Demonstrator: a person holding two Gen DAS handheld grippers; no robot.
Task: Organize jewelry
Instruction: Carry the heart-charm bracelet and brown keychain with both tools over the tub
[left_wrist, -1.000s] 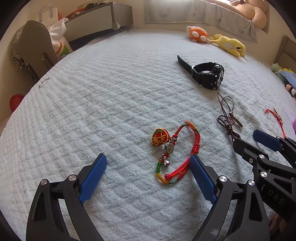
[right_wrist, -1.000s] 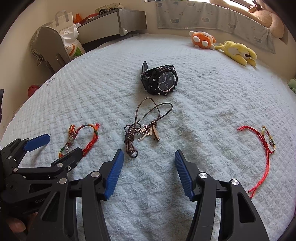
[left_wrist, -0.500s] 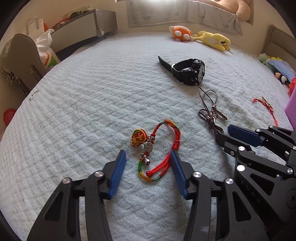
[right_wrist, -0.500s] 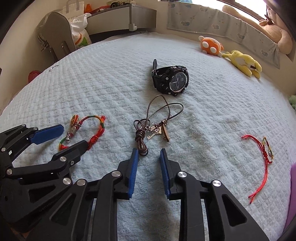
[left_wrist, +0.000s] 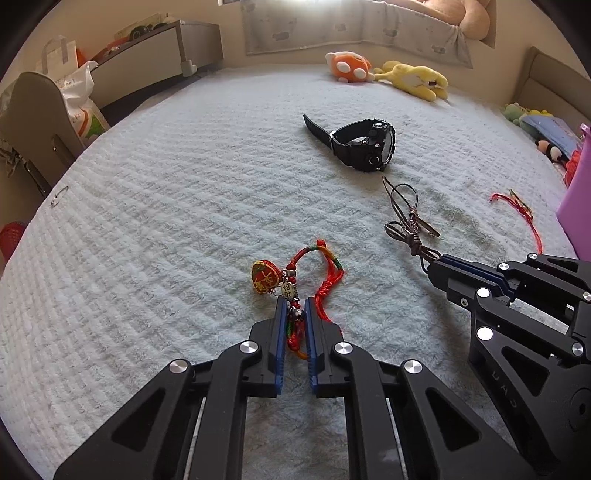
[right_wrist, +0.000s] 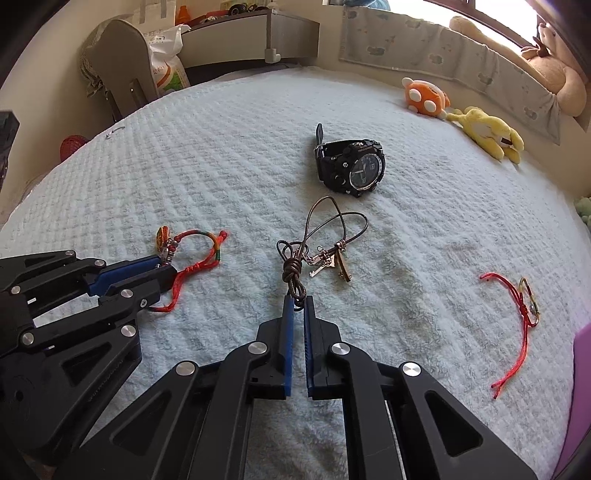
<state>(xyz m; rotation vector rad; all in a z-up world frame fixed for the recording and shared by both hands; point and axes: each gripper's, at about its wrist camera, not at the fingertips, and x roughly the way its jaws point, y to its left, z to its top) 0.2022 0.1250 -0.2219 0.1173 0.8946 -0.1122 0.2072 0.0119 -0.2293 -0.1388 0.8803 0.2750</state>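
My left gripper (left_wrist: 295, 314) pinches the near end of the red-and-rainbow cord bracelet (left_wrist: 317, 273), its embroidered charm and small bell lying just ahead on the pale blanket (left_wrist: 166, 221). My right gripper (right_wrist: 298, 302) nips the knotted end of the brown cord necklace (right_wrist: 321, 236) with its metal pendants. The black watch (right_wrist: 351, 168) rests on its side beyond, and a thin red string bracelet (right_wrist: 517, 314) lies loose, well off to the right.

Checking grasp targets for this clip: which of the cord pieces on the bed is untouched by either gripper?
The thin red string bracelet with the small ring, lying alone at the right. The multicoloured charm bracelet and the brown cord necklace are each pinched in jaws.
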